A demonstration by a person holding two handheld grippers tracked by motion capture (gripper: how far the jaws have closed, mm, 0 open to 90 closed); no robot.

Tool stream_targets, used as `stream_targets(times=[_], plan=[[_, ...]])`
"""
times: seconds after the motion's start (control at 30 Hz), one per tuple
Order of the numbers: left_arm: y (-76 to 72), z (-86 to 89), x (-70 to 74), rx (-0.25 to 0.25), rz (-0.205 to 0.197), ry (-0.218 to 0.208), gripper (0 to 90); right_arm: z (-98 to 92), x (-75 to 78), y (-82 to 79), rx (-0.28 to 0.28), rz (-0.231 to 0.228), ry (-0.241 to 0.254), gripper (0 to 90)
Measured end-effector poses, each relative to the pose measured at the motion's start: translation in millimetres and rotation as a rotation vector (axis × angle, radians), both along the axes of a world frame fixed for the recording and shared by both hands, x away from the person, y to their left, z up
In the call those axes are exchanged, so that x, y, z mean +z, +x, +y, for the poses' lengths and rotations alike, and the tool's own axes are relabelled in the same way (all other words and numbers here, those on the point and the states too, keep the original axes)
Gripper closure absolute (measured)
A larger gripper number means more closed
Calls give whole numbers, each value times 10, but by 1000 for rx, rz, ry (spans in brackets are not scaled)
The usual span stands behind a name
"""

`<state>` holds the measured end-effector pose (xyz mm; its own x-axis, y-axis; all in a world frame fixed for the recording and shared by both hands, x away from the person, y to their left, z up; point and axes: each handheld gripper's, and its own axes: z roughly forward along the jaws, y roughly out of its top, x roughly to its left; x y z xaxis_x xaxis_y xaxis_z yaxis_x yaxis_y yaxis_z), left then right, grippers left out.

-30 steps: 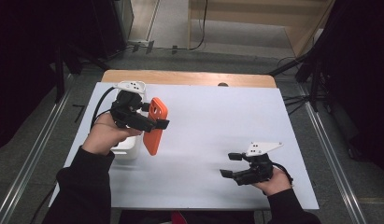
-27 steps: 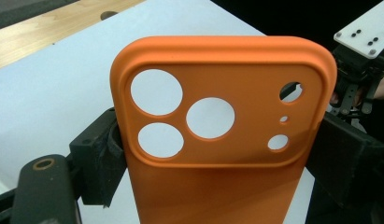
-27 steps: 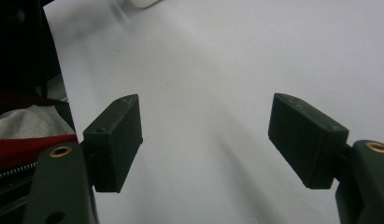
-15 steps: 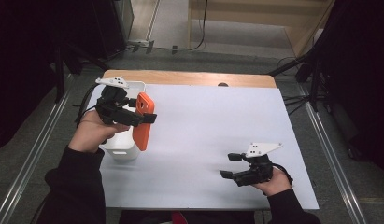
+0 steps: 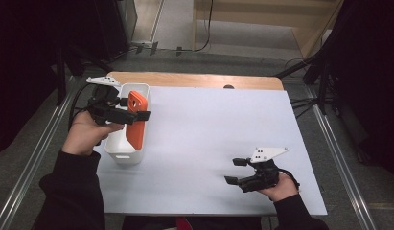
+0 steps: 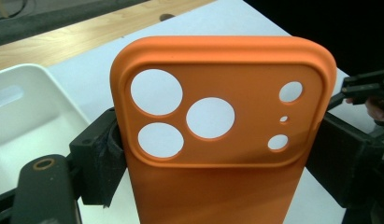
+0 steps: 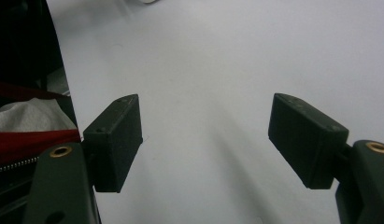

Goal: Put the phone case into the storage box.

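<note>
the right gripper [image 5: 240, 171] is rested low at the near edge of the white table [image 5: 223, 129], its fingers [image 7: 116, 140] spread wide with nothing between them, likely kept out of the way. farther off, the orange phone case [image 5: 136, 120] is squeezed by its two long sides in the left gripper [image 5: 130, 109]. it is held upright over the white bin [image 5: 121, 154], probably to be dropped in. round camera holes are cut in its smooth back.
</note>
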<state>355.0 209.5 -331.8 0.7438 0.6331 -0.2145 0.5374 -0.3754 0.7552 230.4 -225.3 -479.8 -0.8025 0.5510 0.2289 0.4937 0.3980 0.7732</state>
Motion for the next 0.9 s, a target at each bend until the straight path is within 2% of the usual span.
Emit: stream_targets(times=[0.2,0.33,0.47,0.63,0.73,0.8,0.9], plan=[[24,65,-6,57,-12,11,158,8,3,-4,3,-4,1,247],[36,102,-1,113,-28,24,158,7,3,-3,4,-10,0,247],[53,125,2,145,-35,8,158,5,2,-1,-2,-7,-1,247],[84,105,-4,214,-67,18,157,-3,1,7,-12,-6,-1,247],[114,87,-1,246,-76,-3,158,-8,2,13,-27,-12,1,247],[139,73,-1,255,-77,-14,158,-9,1,15,-30,-12,-1,247],[177,40,-10,257,-76,-2,158,-10,-4,15,-30,-12,-3,247]])
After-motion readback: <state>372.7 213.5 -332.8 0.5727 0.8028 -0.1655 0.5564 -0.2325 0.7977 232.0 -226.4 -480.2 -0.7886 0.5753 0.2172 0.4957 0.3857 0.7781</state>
